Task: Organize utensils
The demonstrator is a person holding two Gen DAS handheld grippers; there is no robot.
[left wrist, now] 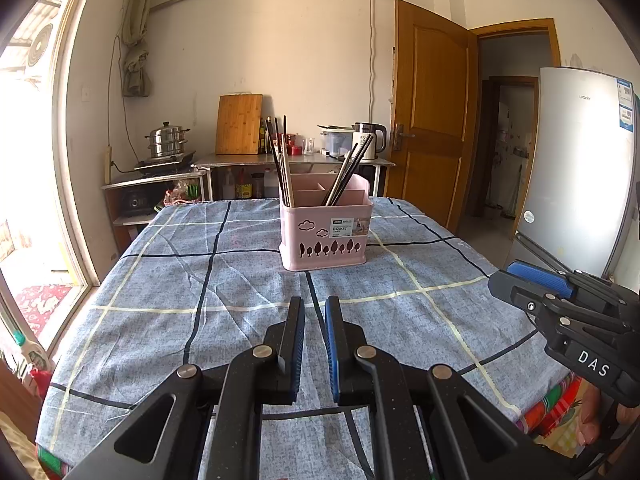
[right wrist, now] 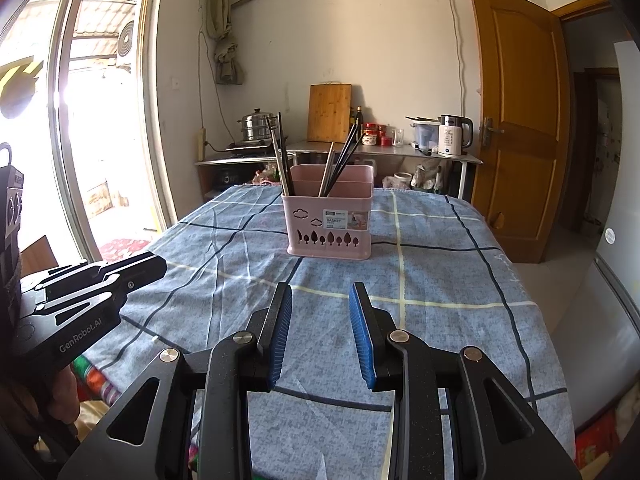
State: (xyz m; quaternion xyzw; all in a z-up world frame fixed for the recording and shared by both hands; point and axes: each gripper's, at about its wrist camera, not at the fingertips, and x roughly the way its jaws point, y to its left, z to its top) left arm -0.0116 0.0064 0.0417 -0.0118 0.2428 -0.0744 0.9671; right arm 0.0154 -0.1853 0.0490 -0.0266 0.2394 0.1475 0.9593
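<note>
A pink utensil basket [left wrist: 324,238] [right wrist: 330,226] stands upright on the far middle of the blue checked tablecloth [left wrist: 224,300] [right wrist: 436,280]. Several dark and light chopsticks [left wrist: 280,160] [right wrist: 280,156] lean in its left compartment, and several more [left wrist: 348,176] [right wrist: 340,160] in its right one. My left gripper [left wrist: 315,308] hovers over the near table, nearly closed with a narrow gap, holding nothing. My right gripper [right wrist: 320,294] is open and empty, also well short of the basket. Each gripper shows at the edge of the other's view, the right one [left wrist: 560,300] and the left one [right wrist: 92,292].
Behind the table stand steel counters with a steamer pot [left wrist: 166,140], a cutting board [left wrist: 239,124] and a kettle [left wrist: 370,140]. A wooden door [left wrist: 432,120] and a fridge [left wrist: 580,168] are at the right, a glass door [right wrist: 92,120] at the left.
</note>
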